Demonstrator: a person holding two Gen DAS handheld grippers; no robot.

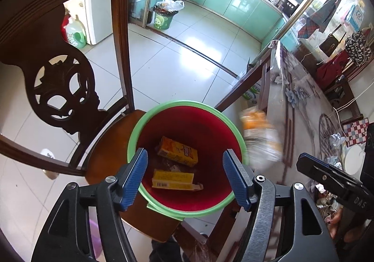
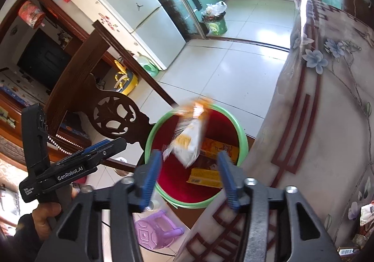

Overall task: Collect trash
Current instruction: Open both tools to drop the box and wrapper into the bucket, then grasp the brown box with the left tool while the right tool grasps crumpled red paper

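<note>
A red bin with a green rim (image 1: pixel 140 126) (image 2: pixel 149 140) stands on a wooden chair seat. Two yellow boxes (image 1: pixel 178 151) (image 1: pixel 173 179) lie in its bottom. An orange and white wrapper (image 2: pixel 189 142) (image 1: pixel 260 138) is blurred in mid-air over the bin's edge, touching neither gripper. My right gripper (image 2: pixel 189 154) is open just behind the wrapper, with its pads clear of it. Directly above the bin, my left gripper (image 1: pixel 185 153) is open with nothing between its fingers. Each gripper also shows in the other's view: the right gripper (image 1: pixel 303 161) and the left gripper (image 2: pixel 116 142).
The carved dark chair back (image 1: pixel 60 89) rises left of the bin. A table with a flowered cloth (image 2: pixel 327 98) stands close on the right, with more litter at its near end. A purple stool (image 2: pixel 154 234) sits on the floor below. A full green bin (image 1: pixel 163 19) stands by the kitchen.
</note>
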